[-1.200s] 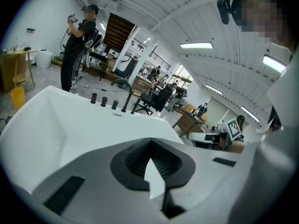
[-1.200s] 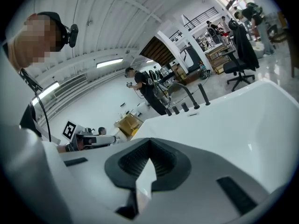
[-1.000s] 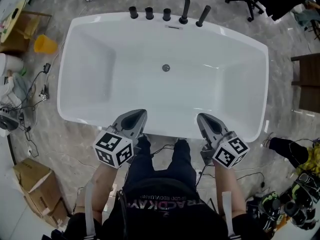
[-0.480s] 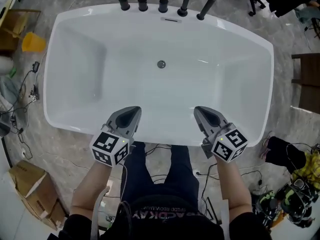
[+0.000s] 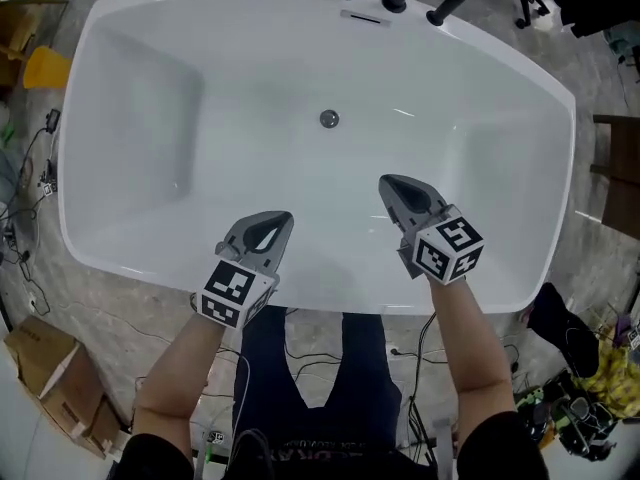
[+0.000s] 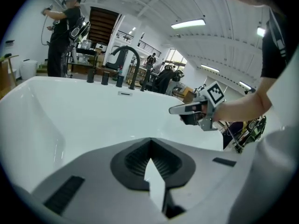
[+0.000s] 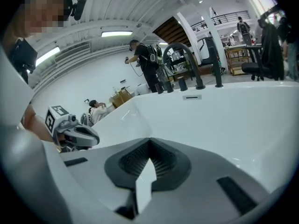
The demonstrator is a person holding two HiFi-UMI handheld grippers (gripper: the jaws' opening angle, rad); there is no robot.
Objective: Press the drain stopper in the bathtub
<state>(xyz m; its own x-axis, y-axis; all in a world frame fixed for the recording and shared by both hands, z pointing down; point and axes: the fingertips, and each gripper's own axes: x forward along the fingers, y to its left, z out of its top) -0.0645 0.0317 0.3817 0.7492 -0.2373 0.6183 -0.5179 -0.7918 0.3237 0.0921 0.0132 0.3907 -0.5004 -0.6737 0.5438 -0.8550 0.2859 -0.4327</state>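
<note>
White bathtub [image 5: 480, 158], drain stopper [image 5: 329, 119] untouched; L claw [image 5: 283, 219], R claw [image 5: 386, 181] both closed, empty.

We see a grey marbled floor [image 5: 110, 298] with the white bathtub [image 5: 450, 88] standing on it, long side toward us. Off the tub's left end lie loose cables [image 5: 30, 168] and a yellow container [image 5: 45, 68]. A cardboard box [image 5: 45, 378] sits on the floor off the tub's near left corner. More cables [image 5: 310, 363] run along the near side, by a pair of dark-trousered legs [image 5: 310, 338]. Off the near right corner is a dark shoe [image 5: 560, 318], with mixed clutter [image 5: 575, 413] beyond it that we can't identify.
</note>
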